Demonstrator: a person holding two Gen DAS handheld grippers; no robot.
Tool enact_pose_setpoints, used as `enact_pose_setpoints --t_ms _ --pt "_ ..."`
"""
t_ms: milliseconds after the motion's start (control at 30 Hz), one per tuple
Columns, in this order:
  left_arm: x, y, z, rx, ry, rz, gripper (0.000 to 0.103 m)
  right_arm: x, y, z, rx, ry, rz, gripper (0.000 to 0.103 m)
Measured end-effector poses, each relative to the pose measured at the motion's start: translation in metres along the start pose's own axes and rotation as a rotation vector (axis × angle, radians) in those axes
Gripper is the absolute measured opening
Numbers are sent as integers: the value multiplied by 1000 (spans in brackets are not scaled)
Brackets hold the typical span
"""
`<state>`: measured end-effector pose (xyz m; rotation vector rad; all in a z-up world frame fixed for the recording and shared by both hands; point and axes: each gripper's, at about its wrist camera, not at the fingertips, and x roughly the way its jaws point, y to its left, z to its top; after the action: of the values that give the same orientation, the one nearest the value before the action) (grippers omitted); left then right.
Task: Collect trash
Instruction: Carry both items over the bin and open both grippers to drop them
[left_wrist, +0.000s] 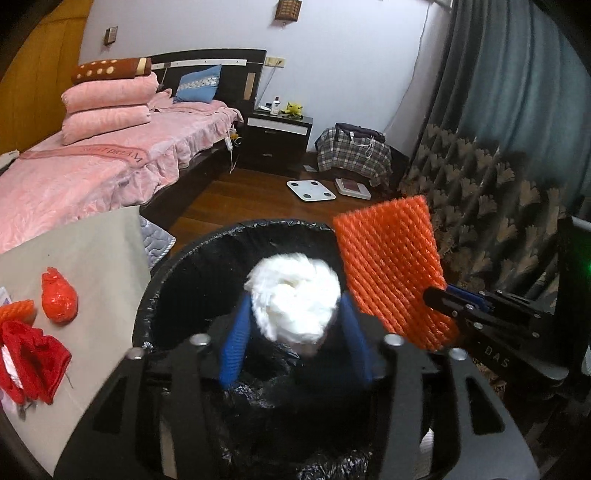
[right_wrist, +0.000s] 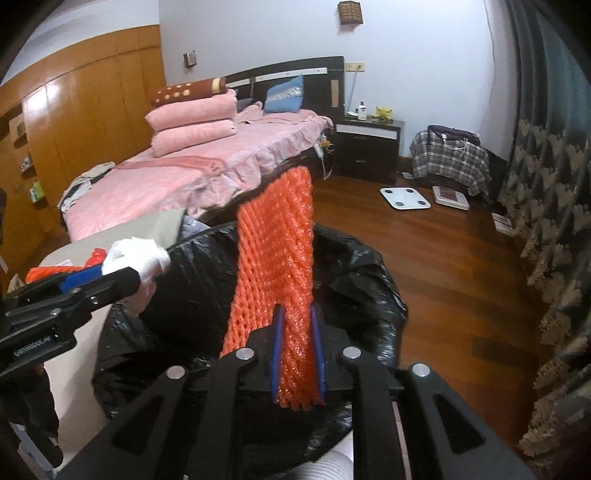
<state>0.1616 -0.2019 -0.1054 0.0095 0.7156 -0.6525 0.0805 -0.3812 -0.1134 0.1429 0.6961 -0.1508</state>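
- Left gripper (left_wrist: 295, 325) spread over the black-lined bin (left_wrist: 192, 258); white wad (left_wrist: 293, 299) loose between its pads, set to drop.
- Right gripper (right_wrist: 298, 354) pinches orange foam net (right_wrist: 275, 258) above the bin, next in.
- More scraps wait on the counter (left_wrist: 92, 251), left.

Two grippers (left_wrist: 295, 332) (right_wrist: 298, 354), one black bin (left_wrist: 207, 254), one white wad (left_wrist: 291, 295), two orange nets (left_wrist: 391, 266) (left_wrist: 16, 310), two scales (left_wrist: 311, 190) (left_wrist: 352, 187).
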Motion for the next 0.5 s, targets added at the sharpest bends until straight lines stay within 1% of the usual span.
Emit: enact_pose_setpoints --t_ms 33,67,100,133,167,200,267,333,367,467,500 --pt "-1 2 -1 -8 -2 3 69 0 0 0 1 2 -2 29" --pt "-4 5 -2 -15 -8 9 74 0 -1 -1 1 2 -9 46" --pt "-8 10 -4 -22 -13 27 75 -1 0 0 1 0 -12 52" --pt "-13 14 -6 -27 -14 38 79 -1 2 1 -2 -6 -15 61" --pt "-19 20 -8 -33 -18 58 82 0 5 1 -7 -9 -16 69" --pt "-27 27 -10 -38 -26 78 83 0 10 2 -14 -11 -15 72" --pt "-40 39 -13 -50 -38 118 88 -2 20 3 -18 -17 -1 85" --pt "-57 56 -16 -76 -56 163 89 -2 31 6 -22 -24 16 92" --pt "-66 63 -18 -88 -65 185 90 -2 37 8 -26 -28 29 94" --pt "-99 90 -24 -121 -114 287 90 0 62 13 -47 -38 86 96" --pt "-107 96 -24 -124 -127 313 90 2 77 17 -57 -42 114 96"
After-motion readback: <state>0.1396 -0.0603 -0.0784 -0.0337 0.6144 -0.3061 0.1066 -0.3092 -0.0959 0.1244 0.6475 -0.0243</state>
